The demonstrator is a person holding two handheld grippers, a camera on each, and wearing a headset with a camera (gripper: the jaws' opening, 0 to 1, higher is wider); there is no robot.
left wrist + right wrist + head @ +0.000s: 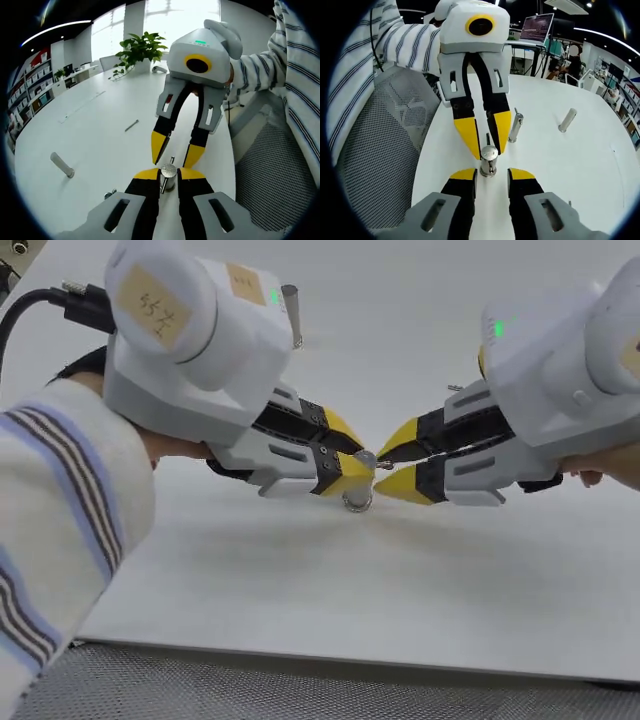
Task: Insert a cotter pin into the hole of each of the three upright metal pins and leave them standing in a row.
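- Left tool (345, 468): clamped on an upright metal pin (488, 159), jaws closed against its head from both sides. The pin's foot rests on the white surface (300, 580).
- Right tool (388, 466): you hold it nose to nose with the left one, tips just beside the pin's head. In the left gripper view its jaws stand apart, with a gap a little wider than the pin. You cannot tell whether they carry anything small.
- A thin dark sliver shows at the pin's head. It is too small to say whether it is a cotter pin.
- Edges: the held pin stands near the front edge of the surface. Past that edge lies grey mesh (300, 695). In the right gripper view the edge curves by just left of the pin. In the left gripper view it runs to the right of the pin.
- Neighbours: a second pin (516, 127) stands upright near the held one, on the side away from the edge, with a thin wire at its top. A third pin (567, 120) stands farther out, well apart from both.
- A loose cotter pin (131, 125) lies flat, well apart from your tools.
- Open room: the surface runs broad on the far side, toward a plant (142, 47) at its far end. Your striped sleeve (60, 510) hangs over the near left corner.
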